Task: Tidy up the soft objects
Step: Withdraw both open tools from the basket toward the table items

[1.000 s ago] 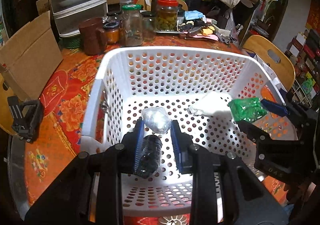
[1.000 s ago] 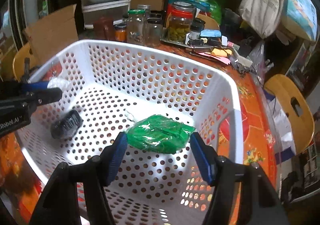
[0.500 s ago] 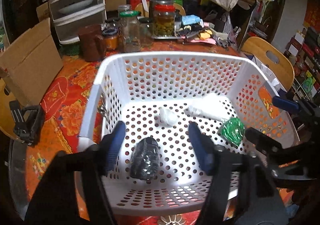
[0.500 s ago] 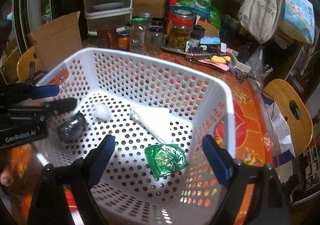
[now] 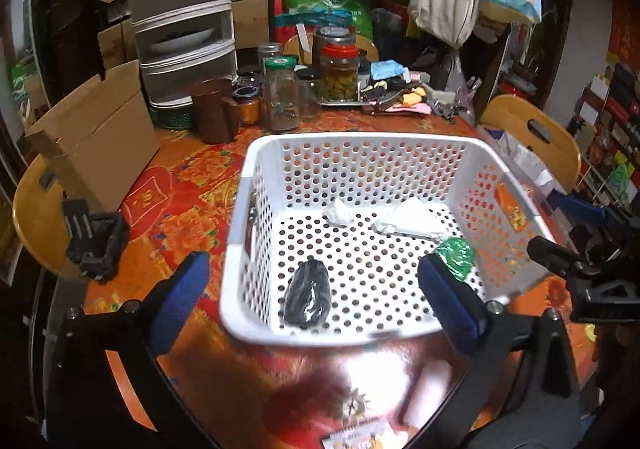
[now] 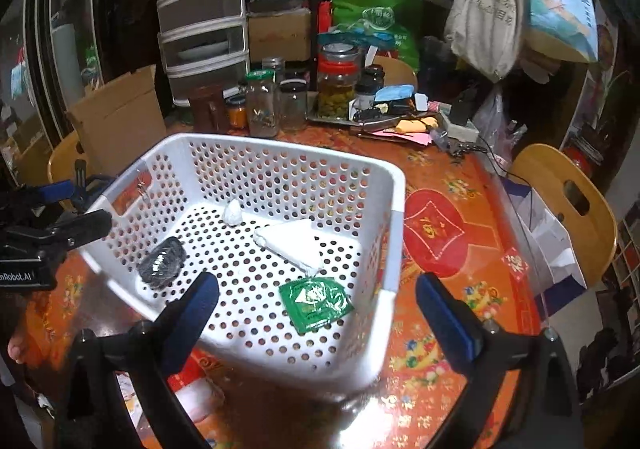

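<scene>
Black left gripper [image 5: 312,289] and right gripper [image 6: 316,307]; blue-padded jaws.

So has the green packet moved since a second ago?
Yes. The green packet, earlier between the right gripper pads above the white basket floor, now lies on that floor by the right wall; the jaws have just been opening, empty.

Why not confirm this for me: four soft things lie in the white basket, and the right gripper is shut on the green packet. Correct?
Not quite. The right gripper is open and holds nothing; the green packet lies loose on the floor of the white basket, as the right wrist view shows. The rest stands: black bundle, small white wad, white folded piece and packet make four.
</scene>
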A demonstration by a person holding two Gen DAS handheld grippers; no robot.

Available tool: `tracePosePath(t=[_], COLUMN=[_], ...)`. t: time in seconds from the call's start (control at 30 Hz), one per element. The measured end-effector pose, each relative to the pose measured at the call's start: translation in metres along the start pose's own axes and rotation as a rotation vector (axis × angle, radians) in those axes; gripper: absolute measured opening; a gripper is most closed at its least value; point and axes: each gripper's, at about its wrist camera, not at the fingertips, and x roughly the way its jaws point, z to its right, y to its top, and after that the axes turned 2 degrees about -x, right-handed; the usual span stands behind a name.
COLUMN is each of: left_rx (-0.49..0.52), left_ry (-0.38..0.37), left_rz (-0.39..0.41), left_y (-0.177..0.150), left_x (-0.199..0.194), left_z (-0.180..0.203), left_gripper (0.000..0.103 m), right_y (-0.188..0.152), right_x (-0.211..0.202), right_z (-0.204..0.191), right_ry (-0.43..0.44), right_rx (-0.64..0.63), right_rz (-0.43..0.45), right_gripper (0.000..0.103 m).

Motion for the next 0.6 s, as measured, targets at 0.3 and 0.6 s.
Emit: tracePosePath(t=[0.3, 0.6], left_rx=[0.044, 0.055], left_ry=[-0.019, -0.021], left_rz=[0.054, 0.069], left_y=[-0.019, -0.061], left_x=[-0.076, -0.118], left_z=[0.000, 0.000], left_gripper=[0.103, 0.103], right_y=[-0.015, -0.041], right_x=[-0.056, -0.098], right_z=[-0.008, -0.020], right_ry=[0.007, 0.008], right_rx=[-0.003, -0.013], right_rz=[0.070, 0.132], right_gripper=[0.099, 0.099])
